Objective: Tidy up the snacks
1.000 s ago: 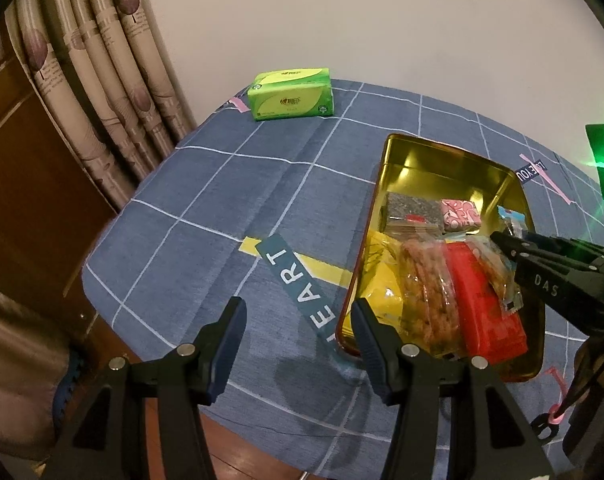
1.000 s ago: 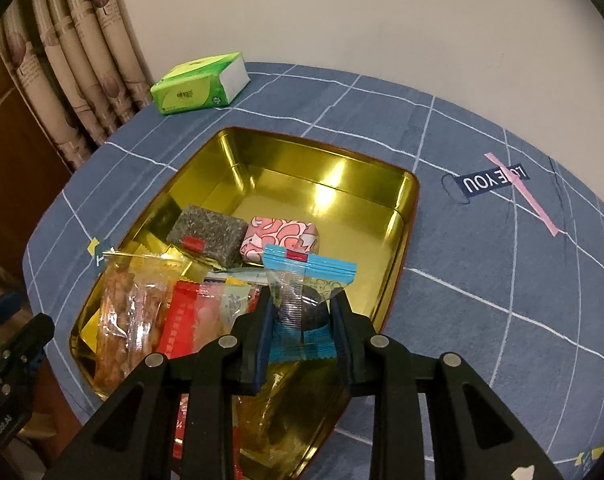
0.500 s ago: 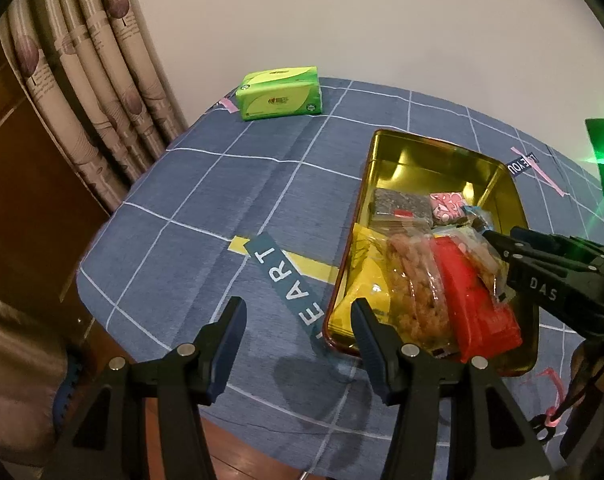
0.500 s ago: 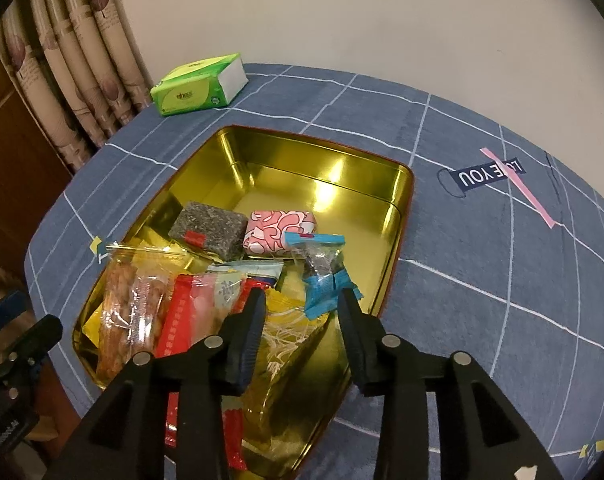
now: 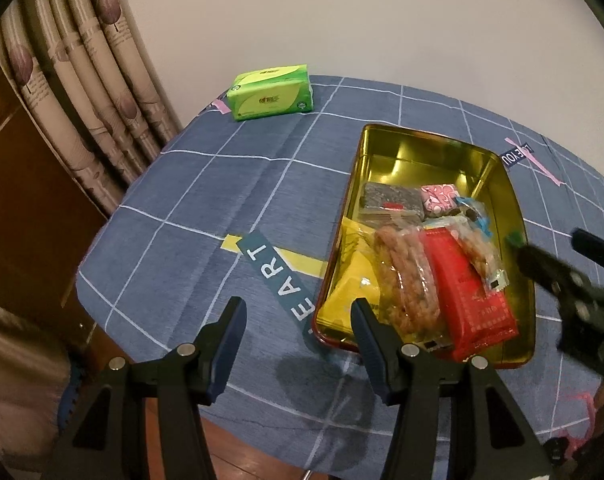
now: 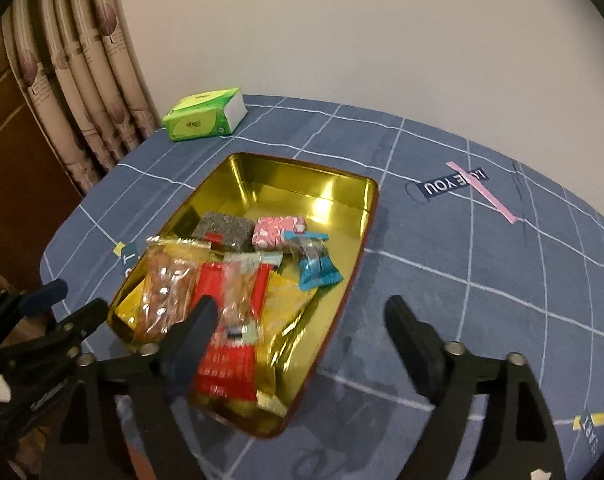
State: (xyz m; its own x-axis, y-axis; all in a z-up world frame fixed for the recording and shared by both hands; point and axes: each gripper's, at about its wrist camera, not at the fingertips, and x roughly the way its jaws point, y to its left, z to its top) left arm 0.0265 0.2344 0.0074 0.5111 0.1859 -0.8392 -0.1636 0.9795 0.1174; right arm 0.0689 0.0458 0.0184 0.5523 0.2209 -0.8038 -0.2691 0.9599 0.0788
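Observation:
A gold tin tray (image 6: 342, 184) sits on the blue checked tablecloth. Inside lie a grey block (image 6: 222, 230), a pink candy (image 6: 278, 232), a blue-wrapped candy (image 6: 316, 266), a red packet (image 6: 222, 360), a clear bag of nuts (image 6: 162, 292) and a yellow packet (image 6: 286, 304). My right gripper (image 6: 302, 308) hovers over the tray's near end, jaws opening wide, nothing between them; the blue candy lies free ahead of it. My left gripper (image 5: 298, 320) stays open and empty at the near left corner of the tray (image 5: 422, 132). The right gripper (image 5: 546, 238) shows blurred at the right edge.
A green tissue pack (image 5: 270, 94) lies at the table's far left corner. Curtains (image 5: 82, 80) and a wooden panel stand left of the table. The table's rounded near edge runs just under both grippers. Bare cloth stretches left and right of the tray.
The right gripper let go of the blue-wrapped candy, which now lies in the tray. Its jaws spread wide and it drew back and up. The left gripper stayed open and barely moved.

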